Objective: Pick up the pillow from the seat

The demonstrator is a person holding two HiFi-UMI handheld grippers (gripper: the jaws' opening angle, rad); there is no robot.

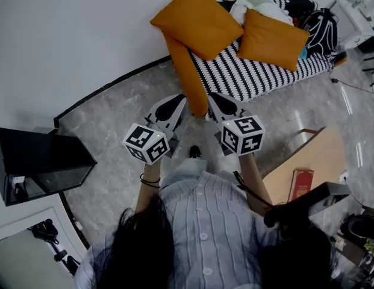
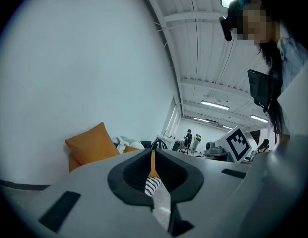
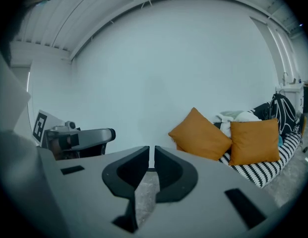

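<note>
Two orange pillows lean on a black-and-white striped seat (image 1: pixel 259 77) by the white wall: a large one (image 1: pixel 196 20) at its left end and a smaller one (image 1: pixel 271 39) to the right. An orange cushion (image 1: pixel 187 80) hangs down the seat's near end. My left gripper (image 1: pixel 180 100) and right gripper (image 1: pixel 213 97) are held side by side just short of that end, both shut and empty. The left gripper view looks past its shut gripper (image 2: pixel 153 168) at the large pillow (image 2: pixel 92 145). The right gripper view shows its shut gripper (image 3: pixel 152 157) and both pillows (image 3: pixel 199 134) (image 3: pixel 255 140).
A black box (image 1: pixel 45 161) stands on the marble floor at the left. A wooden table (image 1: pixel 313 155) with a red book (image 1: pixel 301 184) is at the right. White cloth (image 1: pixel 259 5) and a black backpack (image 1: pixel 322 29) lie at the seat's far end.
</note>
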